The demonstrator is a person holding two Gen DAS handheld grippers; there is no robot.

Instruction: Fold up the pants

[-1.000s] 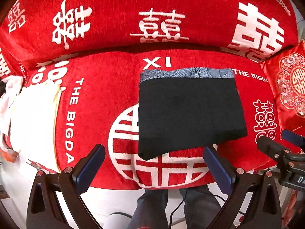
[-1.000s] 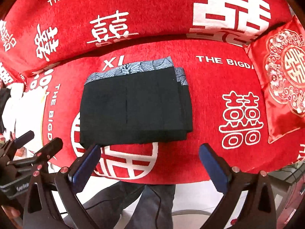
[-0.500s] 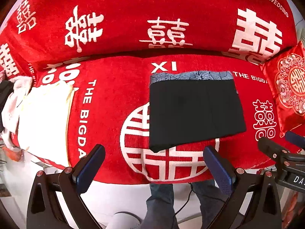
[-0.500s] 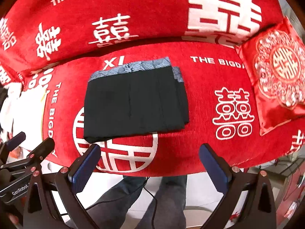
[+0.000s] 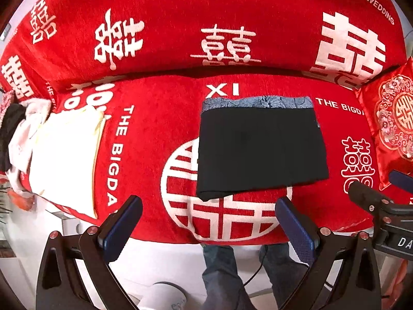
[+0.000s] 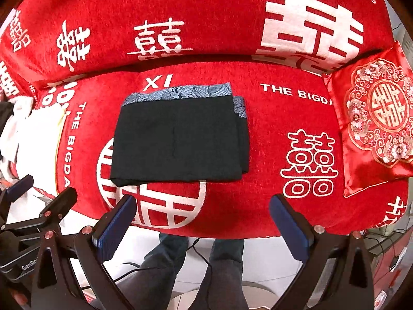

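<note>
Black pants [image 5: 260, 147] [image 6: 178, 137] with a blue-grey patterned waistband lie folded into a flat rectangle on the red sofa seat [image 5: 160, 139] [image 6: 268, 118]. My left gripper [image 5: 209, 224] hangs open above the seat's front edge, short of the pants, with nothing between its fingers. My right gripper [image 6: 201, 222] is likewise open and empty, held back from the pants' near edge. Each gripper's black frame shows at the side of the other's view.
A cream folded cloth [image 5: 64, 160] [image 6: 38, 134] lies at the seat's left end with white and dark clothes beside it. A red embroidered cushion [image 6: 376, 118] [image 5: 392, 124] rests at the right end. A person's legs [image 6: 193, 263] stand on the floor below.
Both grippers have drawn back and up from the sofa, so the folded pants look smaller and farther away. The pants have not moved. Both grippers stayed open.
</note>
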